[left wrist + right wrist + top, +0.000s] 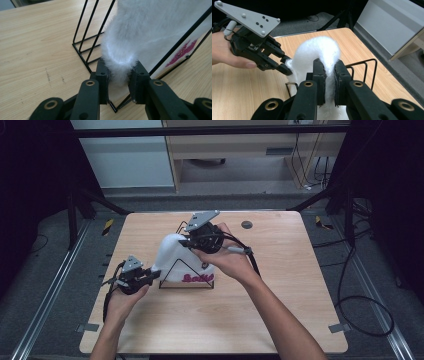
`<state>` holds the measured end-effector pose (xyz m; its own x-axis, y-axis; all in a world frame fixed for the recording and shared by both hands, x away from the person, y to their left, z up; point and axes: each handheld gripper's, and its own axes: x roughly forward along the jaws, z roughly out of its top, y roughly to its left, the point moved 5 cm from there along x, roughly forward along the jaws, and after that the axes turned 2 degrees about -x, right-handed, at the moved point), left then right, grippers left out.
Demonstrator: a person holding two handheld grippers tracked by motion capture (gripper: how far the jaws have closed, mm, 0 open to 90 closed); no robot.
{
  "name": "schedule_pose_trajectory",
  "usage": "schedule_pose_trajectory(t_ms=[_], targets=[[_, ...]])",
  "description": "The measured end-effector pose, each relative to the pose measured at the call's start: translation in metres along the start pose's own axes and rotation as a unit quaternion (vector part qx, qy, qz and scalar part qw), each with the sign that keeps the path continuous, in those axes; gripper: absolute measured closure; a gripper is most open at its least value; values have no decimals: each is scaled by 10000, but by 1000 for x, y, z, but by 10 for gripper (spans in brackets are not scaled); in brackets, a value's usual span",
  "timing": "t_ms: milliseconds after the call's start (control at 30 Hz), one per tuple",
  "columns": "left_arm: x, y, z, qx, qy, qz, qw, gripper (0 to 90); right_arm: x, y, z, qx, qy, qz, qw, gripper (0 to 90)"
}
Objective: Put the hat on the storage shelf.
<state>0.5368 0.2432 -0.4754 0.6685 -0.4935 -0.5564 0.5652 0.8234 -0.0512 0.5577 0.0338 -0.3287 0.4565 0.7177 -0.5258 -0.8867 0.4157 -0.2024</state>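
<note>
Black padded jaws of the left claw are filling the foreground of the left gripper view, and they are pinching a tuft at the lower edge of the white fluffy knitted hat with pink lettering, closed down tight on the fleece. Up at the other end, the right claw is doing the same, its jaws squeezed on a fold near the hat's rounded crown.

From where I'm standing, the hat is lying draped over the black wire triangular rack near the middle of the pale wooden worktop. Its long axis is running on a slant, from the brim end low on the person's left side up to the crown farther back and to the right. So the left claw is sitting at the near, lower end, almost down at the worktop beside the rack's foot, while the right claw is holding over the rack's peak.

That slant is what the next move seems to be hinging on: with both ends gripped and the wire frame sitting between them, the hat looks ready to be settled down over the rack, and I'd guess the fleece could be snagging on the wire's corner by the left jaws.
</note>
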Motion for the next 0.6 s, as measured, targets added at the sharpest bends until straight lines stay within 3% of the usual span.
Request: schedule_pose_trajectory(t_ms=[600], targets=[[4,6,-14,-94,101,9,9999,711,8,4,-7,57,154,49,9999,819]])
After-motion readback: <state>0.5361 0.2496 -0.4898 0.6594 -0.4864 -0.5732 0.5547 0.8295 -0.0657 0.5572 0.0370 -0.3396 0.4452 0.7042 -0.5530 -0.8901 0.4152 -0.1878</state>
